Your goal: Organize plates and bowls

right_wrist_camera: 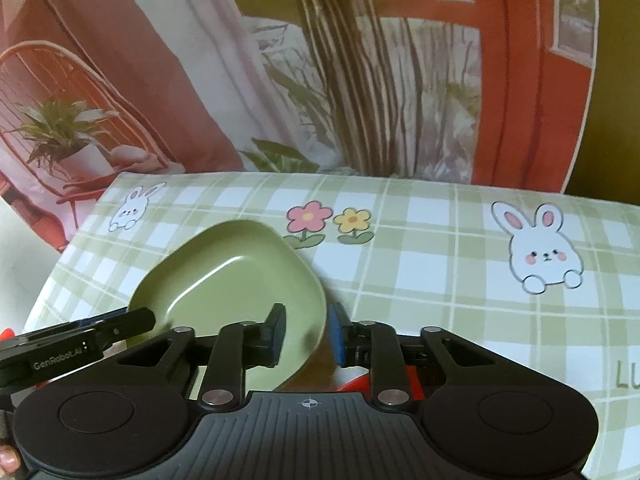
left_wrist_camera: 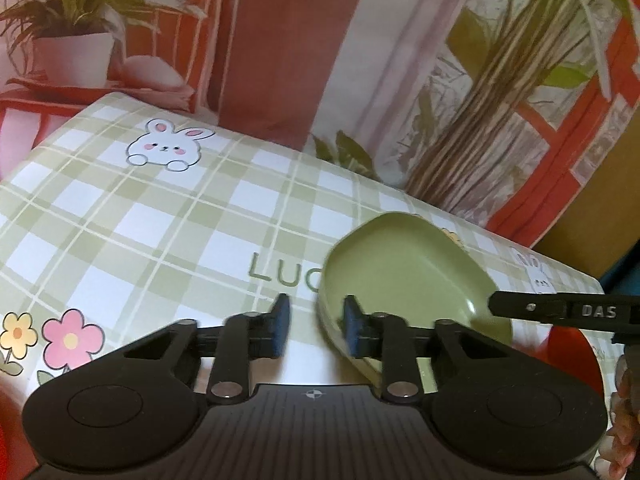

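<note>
A green squarish plate [left_wrist_camera: 404, 268] is tilted, lifted off the checked tablecloth [left_wrist_camera: 160, 216]. My left gripper [left_wrist_camera: 316, 326] straddles its near left rim, one finger inside and one outside, with a gap between the pads. My right gripper [right_wrist_camera: 306, 330] straddles the plate's [right_wrist_camera: 232, 276] right rim the same way. Each gripper's finger also shows in the other view, the right one [left_wrist_camera: 560, 312] and the left one [right_wrist_camera: 80, 338]. A red object [right_wrist_camera: 360, 382] lies under the plate, mostly hidden.
The table's far edge meets a printed backdrop of curtains, potted plant [left_wrist_camera: 72, 20] and window [right_wrist_camera: 480, 20]. The cloth carries rabbit [right_wrist_camera: 540, 248] and flower [right_wrist_camera: 308, 220] prints. A red patch [left_wrist_camera: 572, 344] shows beside the plate.
</note>
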`<state>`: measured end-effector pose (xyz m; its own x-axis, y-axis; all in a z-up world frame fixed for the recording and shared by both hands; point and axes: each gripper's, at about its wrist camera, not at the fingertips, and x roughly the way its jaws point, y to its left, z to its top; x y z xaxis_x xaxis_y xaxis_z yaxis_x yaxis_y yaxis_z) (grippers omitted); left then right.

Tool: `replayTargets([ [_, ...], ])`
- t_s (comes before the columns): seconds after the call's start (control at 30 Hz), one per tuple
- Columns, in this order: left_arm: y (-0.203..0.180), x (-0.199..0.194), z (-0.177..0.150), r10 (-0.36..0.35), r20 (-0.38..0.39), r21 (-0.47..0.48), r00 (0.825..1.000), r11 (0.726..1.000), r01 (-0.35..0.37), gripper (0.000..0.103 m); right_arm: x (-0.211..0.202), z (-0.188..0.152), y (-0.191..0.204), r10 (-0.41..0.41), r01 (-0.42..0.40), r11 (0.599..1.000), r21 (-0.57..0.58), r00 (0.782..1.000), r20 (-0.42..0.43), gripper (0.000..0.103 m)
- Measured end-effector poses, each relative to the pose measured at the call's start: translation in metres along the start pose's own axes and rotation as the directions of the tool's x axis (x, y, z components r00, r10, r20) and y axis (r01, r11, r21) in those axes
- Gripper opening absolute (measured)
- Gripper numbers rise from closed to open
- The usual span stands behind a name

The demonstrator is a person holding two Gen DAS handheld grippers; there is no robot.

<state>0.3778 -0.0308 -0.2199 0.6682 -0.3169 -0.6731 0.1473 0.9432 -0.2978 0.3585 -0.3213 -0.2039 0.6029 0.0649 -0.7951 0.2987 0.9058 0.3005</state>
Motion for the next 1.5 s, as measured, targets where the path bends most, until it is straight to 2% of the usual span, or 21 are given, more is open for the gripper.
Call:
replayTargets([
  [0.13,-0.007,-0.005,-0.003,0.008,0.013,0.035,1.0,0.999,-0.009,0.014,-0.003,-0.002,0.004,-0.028,0.028,0.999,-0.027,1.0,0.0,0.01],
  [0.2,-0.006,-0.009,-0.004,0.006,0.016,0.032,1.0,0.999,-0.007,0.013,-0.008,-0.003,0.004,-0.015,0.015,1.0,-0.02,1.0,0.008,0.007],
  [0.63,-0.018,-0.074,-0.006,0.026,0.104,0.055,0.994,0.998,-0.032,0.013,-0.066,-0.014,0.019,0.053,-0.053,0.999,-0.004,0.992,0.112,0.007],
  [1.2,-0.059,-0.148,-0.05,0.037,0.166,0.126,0.985,0.99,-0.058,0.013,-0.144,-0.08,0.01,0.094,-0.103,0.994,0.033,0.976,0.195,0.007],
  [1.5,-0.072,-0.164,-0.076,0.01,0.137,0.149,0.991,0.988,-0.031,0.013,-0.186,-0.129,-0.001,0.099,-0.118,0.991,0.064,0.962,0.254,0.007],
])
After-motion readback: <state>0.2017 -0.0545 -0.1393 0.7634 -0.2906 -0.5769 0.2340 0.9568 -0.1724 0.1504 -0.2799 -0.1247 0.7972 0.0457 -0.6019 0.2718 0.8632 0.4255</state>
